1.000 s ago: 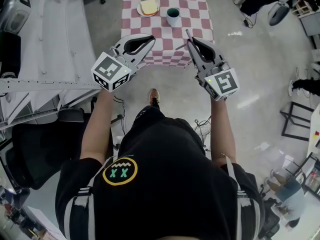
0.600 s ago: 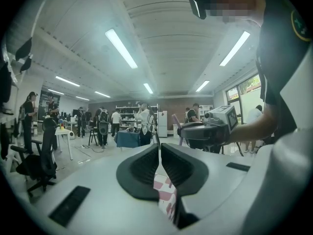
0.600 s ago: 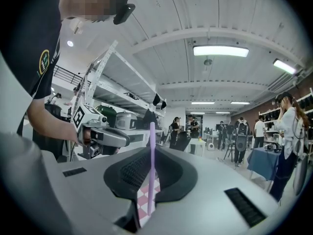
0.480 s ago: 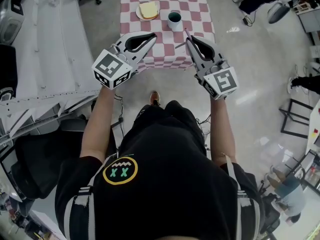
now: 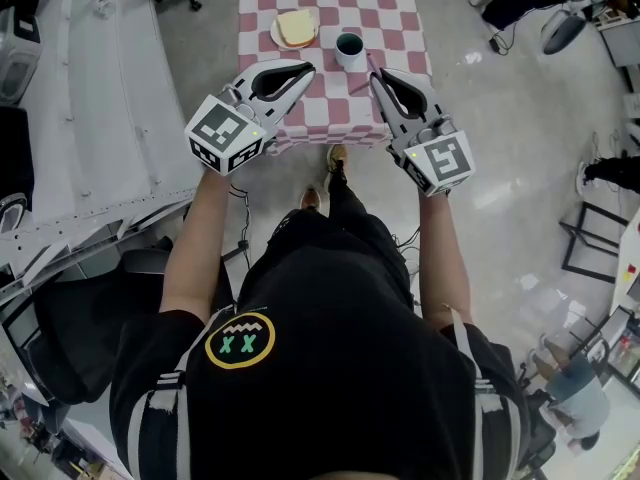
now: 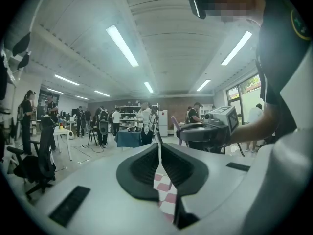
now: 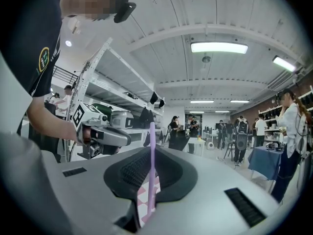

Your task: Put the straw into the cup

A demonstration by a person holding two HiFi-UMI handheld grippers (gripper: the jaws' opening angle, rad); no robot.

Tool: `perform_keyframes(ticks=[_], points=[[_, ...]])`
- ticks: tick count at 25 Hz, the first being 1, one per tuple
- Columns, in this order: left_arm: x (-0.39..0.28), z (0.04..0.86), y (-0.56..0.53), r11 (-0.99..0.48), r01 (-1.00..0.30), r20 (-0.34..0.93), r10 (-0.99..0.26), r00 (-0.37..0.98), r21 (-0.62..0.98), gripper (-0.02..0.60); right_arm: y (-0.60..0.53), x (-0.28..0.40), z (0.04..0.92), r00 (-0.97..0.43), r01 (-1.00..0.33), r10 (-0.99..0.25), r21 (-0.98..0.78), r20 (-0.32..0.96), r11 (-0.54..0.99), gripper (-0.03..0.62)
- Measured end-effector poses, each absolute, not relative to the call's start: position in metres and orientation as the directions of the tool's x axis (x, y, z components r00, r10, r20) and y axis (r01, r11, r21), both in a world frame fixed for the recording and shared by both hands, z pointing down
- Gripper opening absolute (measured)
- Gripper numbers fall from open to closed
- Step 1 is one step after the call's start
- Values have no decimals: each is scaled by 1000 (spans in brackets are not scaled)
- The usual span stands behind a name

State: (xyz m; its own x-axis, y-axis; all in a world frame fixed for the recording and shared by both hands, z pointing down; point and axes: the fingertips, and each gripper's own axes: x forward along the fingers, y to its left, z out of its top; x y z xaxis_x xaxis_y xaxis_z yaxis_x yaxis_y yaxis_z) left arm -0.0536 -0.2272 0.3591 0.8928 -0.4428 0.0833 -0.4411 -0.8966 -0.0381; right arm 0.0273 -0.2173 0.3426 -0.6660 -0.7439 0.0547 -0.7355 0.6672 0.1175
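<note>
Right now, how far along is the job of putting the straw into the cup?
Done: the right gripper has its jaws shut on the purple straw. In hand: it hangs at the near edge of the checkered table, short of the cup. Left: bring the straw over the cup and lower it in.

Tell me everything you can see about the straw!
The straw is thin, straight and pale purple, likely plastic. The right gripper is shut on it: both jaws pinch it, and it pokes out past their tips. It is held in the air near the front of the checked table, not yet in the cup.
</note>
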Motion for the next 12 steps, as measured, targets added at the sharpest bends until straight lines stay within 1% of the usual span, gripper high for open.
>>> perform_keyframes(ticks=[8, 12], points=[[-33, 368, -283, -897, -440, 84, -443, 893, -50, 32, -281, 39, 351, -688, -718, -725, 107, 41, 687, 46], [-19, 379, -308, -895, -444, 98, -445, 890, -33, 32, -311, 49, 362, -698, -707, -714, 102, 55, 700, 46]])
